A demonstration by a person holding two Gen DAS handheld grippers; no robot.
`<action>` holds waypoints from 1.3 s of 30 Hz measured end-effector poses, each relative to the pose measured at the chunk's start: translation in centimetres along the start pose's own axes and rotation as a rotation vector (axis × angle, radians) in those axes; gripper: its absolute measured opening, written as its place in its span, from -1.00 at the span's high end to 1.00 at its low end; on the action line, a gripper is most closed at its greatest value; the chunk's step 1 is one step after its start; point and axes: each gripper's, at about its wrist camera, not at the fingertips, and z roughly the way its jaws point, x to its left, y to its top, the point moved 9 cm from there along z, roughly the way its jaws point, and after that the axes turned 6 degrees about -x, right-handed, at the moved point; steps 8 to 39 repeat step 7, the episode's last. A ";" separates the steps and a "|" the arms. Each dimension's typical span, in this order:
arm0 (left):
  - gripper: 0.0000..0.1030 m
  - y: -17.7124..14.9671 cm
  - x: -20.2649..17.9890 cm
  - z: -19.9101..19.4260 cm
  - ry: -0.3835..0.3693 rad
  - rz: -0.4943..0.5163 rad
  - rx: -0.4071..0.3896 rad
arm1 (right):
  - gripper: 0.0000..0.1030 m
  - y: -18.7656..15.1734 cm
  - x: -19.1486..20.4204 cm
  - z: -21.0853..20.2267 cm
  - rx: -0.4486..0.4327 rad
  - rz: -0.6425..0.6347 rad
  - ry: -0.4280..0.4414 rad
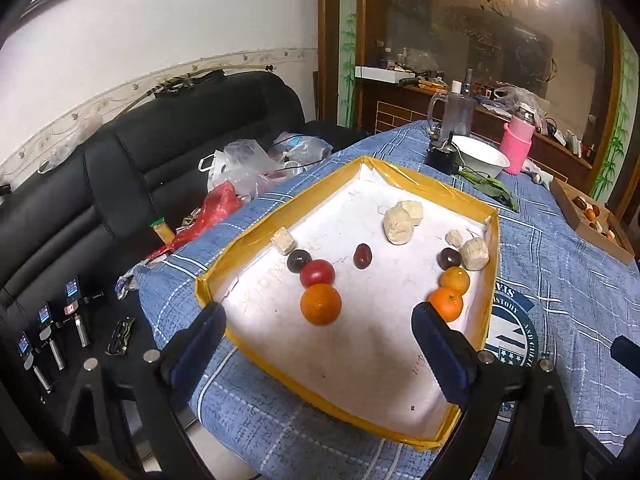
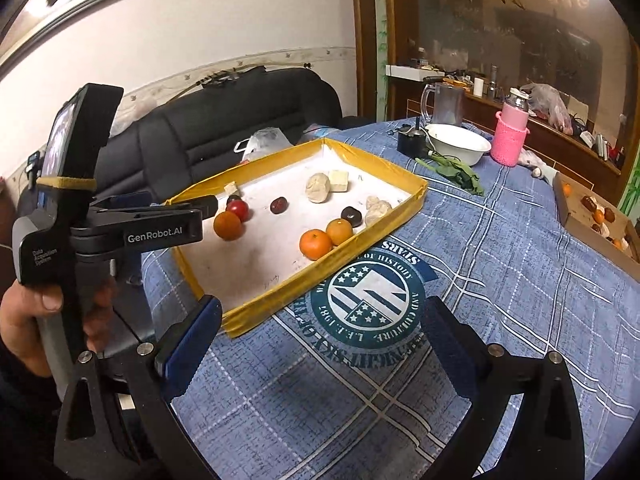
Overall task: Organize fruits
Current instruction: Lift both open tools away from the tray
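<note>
Left wrist view close above tray (image 1: 400, 188), right wrist view farther back, both share it

The tray (image 1: 436, 190) has raised yellow walls on all 4 sides, so entry is from above. Its near half is bare white floor, wide enough between the spread fingers of the left gripper (image 1: 320, 344). Farther in, 2 rows of fruit narrow the room: an orange (image 1: 321, 304), tomato (image 1: 317, 273) and dark fruit (image 1: 299, 260) touching on the left, 2 oranges (image 1: 446, 304) tight along the right wall. Between the rows runs an open lane up to a lone red fruit (image 1: 362, 256). Pale lumps (image 1: 398, 226) block the far middle. Beside the tray, under the right gripper (image 2: 320, 344), the blue cloth (image 2: 500, 280) lies bare.
</note>
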 end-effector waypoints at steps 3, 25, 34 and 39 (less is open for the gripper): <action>-0.86 -0.2 -0.2 0.1 -0.029 -0.012 0.014 | -0.95 0.0 -0.1 -0.1 -0.002 0.000 -0.001; -0.86 -0.2 -0.3 0.1 -0.030 -0.009 0.015 | -0.95 0.1 0.1 0.0 -0.003 0.000 0.003; -0.86 -0.2 -0.3 0.1 -0.030 -0.009 0.015 | -0.95 0.1 0.1 0.0 -0.003 0.000 0.003; -0.86 -0.2 -0.3 0.1 -0.030 -0.009 0.015 | -0.95 0.1 0.1 0.0 -0.003 0.000 0.003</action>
